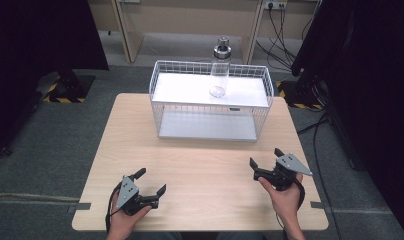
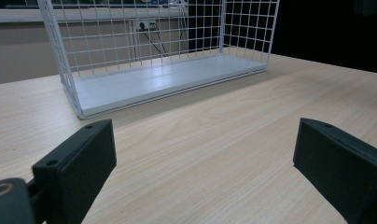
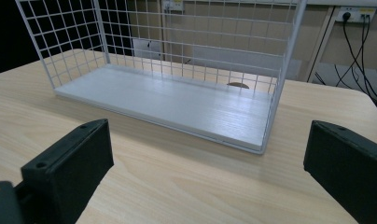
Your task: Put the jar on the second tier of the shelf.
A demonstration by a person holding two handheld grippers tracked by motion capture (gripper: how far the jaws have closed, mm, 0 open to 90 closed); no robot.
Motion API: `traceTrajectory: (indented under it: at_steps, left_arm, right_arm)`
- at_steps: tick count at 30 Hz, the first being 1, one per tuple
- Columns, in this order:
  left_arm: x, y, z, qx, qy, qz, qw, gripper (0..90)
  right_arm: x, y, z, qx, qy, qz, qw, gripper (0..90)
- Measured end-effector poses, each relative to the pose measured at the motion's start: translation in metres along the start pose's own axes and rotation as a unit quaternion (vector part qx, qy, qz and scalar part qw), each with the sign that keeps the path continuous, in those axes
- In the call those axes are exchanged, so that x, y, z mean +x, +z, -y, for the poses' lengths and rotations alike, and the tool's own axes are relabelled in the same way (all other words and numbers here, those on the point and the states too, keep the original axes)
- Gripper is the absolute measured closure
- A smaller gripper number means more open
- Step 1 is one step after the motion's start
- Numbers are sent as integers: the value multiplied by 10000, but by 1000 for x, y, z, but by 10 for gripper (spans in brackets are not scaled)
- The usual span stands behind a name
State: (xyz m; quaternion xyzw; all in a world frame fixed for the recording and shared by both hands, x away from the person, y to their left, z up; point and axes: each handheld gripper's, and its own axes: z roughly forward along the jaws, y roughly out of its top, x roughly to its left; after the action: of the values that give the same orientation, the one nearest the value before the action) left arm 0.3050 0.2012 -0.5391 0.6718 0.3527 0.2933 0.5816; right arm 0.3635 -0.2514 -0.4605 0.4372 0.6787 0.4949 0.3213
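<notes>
A white wire shelf rack [image 1: 210,100] stands at the far middle of the wooden table [image 1: 200,165]. A clear bottle with a metal cap [image 1: 219,67] stands upright on the rack's top shelf. My left gripper [image 1: 151,181] rests near the front left edge, open and empty, held by a hand. My right gripper [image 1: 266,157] sits at the front right, open and empty too. In the left gripper view the rack's lower shelf [image 2: 163,79] lies ahead between the wide-apart jaws. The right gripper view shows the same lower shelf [image 3: 177,100] ahead, with nothing on it.
Grey carpet surrounds the table. Black curtains hang at both sides. Cables [image 1: 282,40] trail on the floor behind the rack, near wall sockets. Bare tabletop lies between the grippers and the rack.
</notes>
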Motion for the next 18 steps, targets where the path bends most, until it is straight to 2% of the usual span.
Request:
traceTrajectory:
  at_steps: [18]
  left_arm:
    - [0,0,0,-3,0,-10,10000,52]
  right_arm:
    - [-9,-11,23,99,78,188,9997,17]
